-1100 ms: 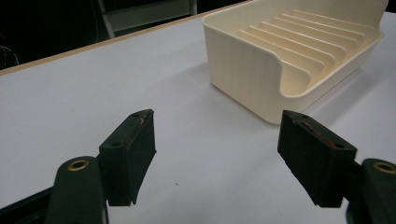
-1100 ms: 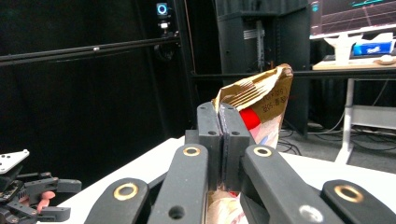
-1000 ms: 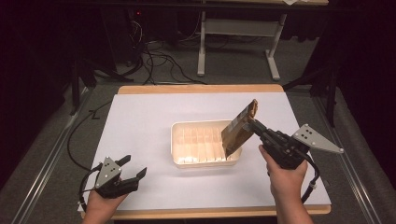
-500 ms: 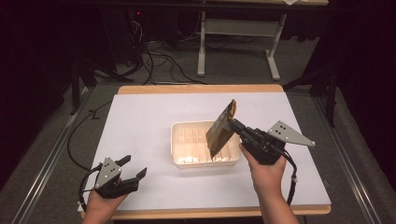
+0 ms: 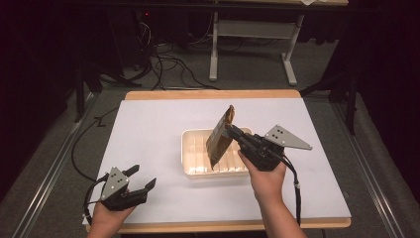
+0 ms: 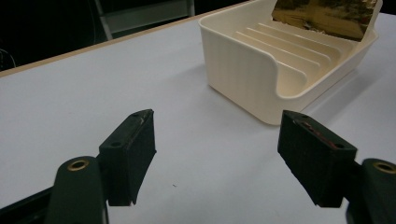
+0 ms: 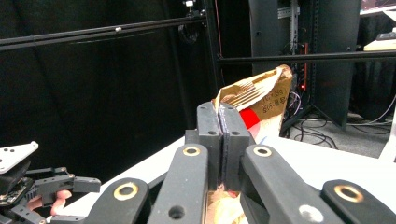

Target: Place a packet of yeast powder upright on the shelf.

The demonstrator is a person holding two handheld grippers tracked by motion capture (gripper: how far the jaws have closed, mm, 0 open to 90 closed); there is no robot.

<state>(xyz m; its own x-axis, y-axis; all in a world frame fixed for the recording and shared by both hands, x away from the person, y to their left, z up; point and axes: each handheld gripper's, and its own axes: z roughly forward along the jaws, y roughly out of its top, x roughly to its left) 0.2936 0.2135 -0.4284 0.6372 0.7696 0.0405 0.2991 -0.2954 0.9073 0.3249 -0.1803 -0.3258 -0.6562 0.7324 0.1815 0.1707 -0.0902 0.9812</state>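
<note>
The right gripper [image 5: 229,130] holds a flat brown packet [image 5: 221,136], its jaws pressed together on the packet's upper right edge. In the right gripper view the two black jaws meet with the packet's crinkled top [image 7: 259,95] rising just behind them and more of it showing below. The packet hangs tilted over the cream tray [image 5: 190,156], its lower corner down inside the tray among the ribs, its top leaning away toward the far edge of the surface [image 5: 148,124]. The tray sits near the middle of the white surface, a little toward the right and near edges.

The left gripper [image 5: 143,177] rests low near the near-left corner of the surface, well apart from the tray. Its jaws stand wide with nothing between them; in the left gripper view the bare surface [image 6: 70,102] shows in the gap, and the tray's rounded corner [image 6: 243,70] lies beyond the jaw seen on the right of that view, with the packet's bottom edge [image 6: 327,16] inside it at the far side.
</note>
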